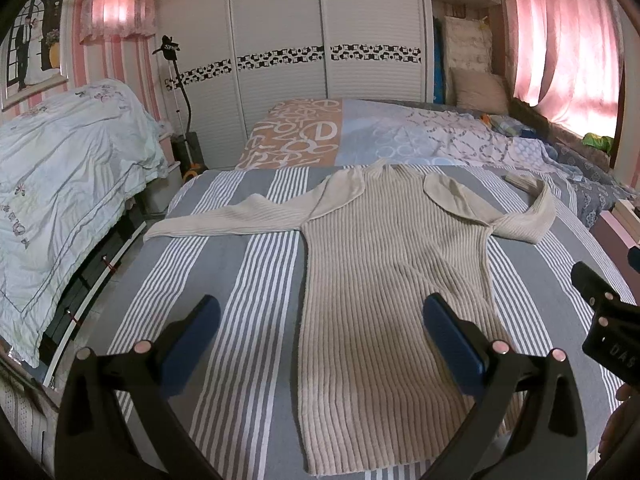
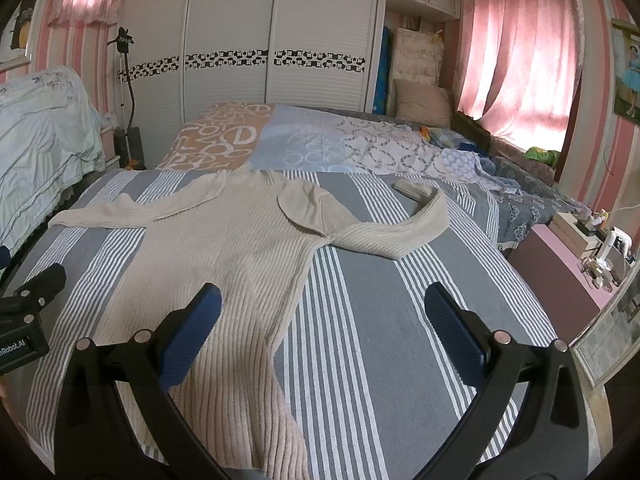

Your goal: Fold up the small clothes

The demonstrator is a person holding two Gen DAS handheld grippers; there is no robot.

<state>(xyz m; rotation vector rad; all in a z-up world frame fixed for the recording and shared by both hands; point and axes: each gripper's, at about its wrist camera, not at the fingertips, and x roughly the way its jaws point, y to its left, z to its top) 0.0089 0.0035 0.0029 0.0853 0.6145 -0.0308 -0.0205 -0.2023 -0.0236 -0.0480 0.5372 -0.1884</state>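
Beige ribbed sweater (image 1: 396,280) flat on striped bedspread (image 1: 248,280), both tongs above it, empty.

Left gripper (image 1: 320,336) jaws wide apart, over the sweater's left hem edge, holding nothing. Right gripper (image 2: 322,332) jaws also wide apart, over the right hem edge at 6 o'clock, empty. Sweater lies neck toward 12 o'clock; one sleeve (image 1: 224,220) runs straight out to 9 o'clock, the other sleeve (image 2: 396,228) bends back up toward 1 o'clock. White wardrobe (image 1: 280,40) stands at 12, pink curtains (image 2: 516,52) at 2.
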